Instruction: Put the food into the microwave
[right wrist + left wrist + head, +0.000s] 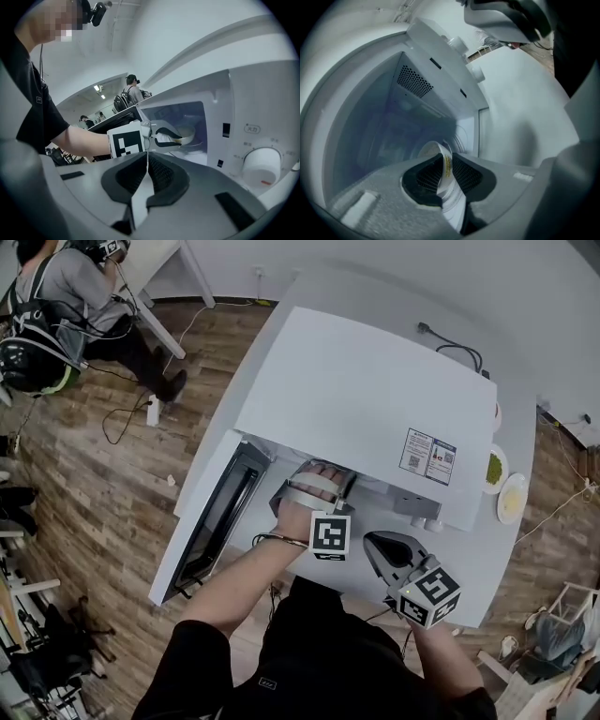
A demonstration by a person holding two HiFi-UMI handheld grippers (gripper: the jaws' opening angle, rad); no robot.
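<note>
**Left tongs hold a bowl inside the open microwave**

The white bowl is pinched by its thin rim, within the cavity. It looks light but likely to tip from a one-edge hold, so level carrying matters. The right tongs hover outside, closed on nothing.

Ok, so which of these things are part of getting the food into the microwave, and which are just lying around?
Part of the job:
microwave; its open door; white bowl, gripped at its rim by the left gripper inside the cavity.

Lying about:
plate of green food; pale plate; black cable; right gripper, jaws together, empty.
</note>
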